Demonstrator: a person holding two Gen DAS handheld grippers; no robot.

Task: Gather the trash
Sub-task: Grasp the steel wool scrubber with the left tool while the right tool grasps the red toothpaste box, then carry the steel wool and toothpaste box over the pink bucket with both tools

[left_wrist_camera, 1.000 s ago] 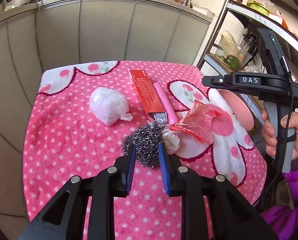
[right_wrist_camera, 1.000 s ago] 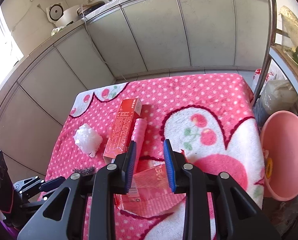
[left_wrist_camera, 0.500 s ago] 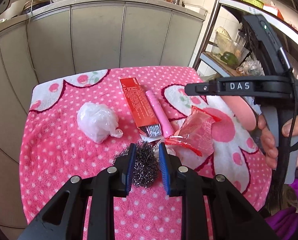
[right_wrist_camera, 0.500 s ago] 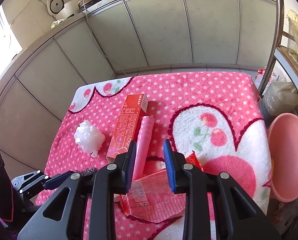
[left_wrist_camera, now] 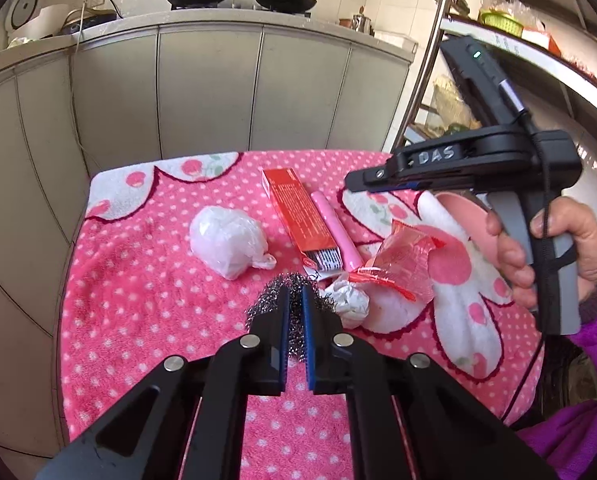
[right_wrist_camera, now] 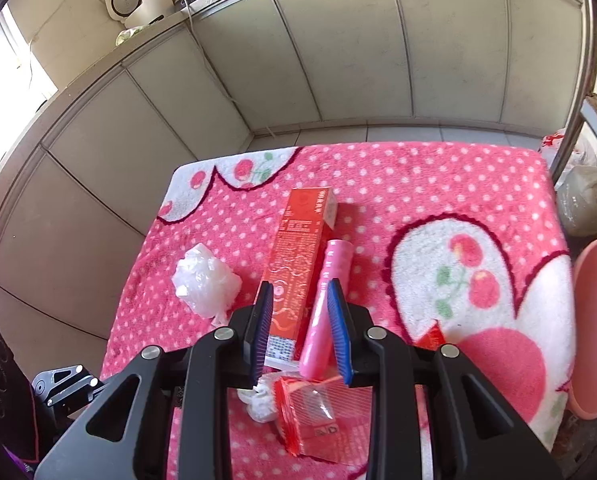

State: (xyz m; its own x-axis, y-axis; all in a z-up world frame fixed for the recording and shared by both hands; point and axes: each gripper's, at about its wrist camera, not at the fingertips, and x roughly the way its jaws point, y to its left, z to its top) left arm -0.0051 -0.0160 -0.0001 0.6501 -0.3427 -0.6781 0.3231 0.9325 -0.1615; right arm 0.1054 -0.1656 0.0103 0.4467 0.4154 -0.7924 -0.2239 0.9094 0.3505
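Now left gripper (left_wrist_camera: 294, 300) jaws pinched on steel-wool scourer (left_wrist_camera: 258, 306); right gripper (right_wrist_camera: 300, 300) jaws spread, empty, above pink tube (right_wrist_camera: 326, 304).

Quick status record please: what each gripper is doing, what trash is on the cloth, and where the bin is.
left gripper: jaws shut on steel wool
right gripper: jaws open, above the cloth, holding nothing
on cloth: white plastic wad, red box, pink tube, red wrapper, crumpled paper
pink basin: beyond the cloth's right edge
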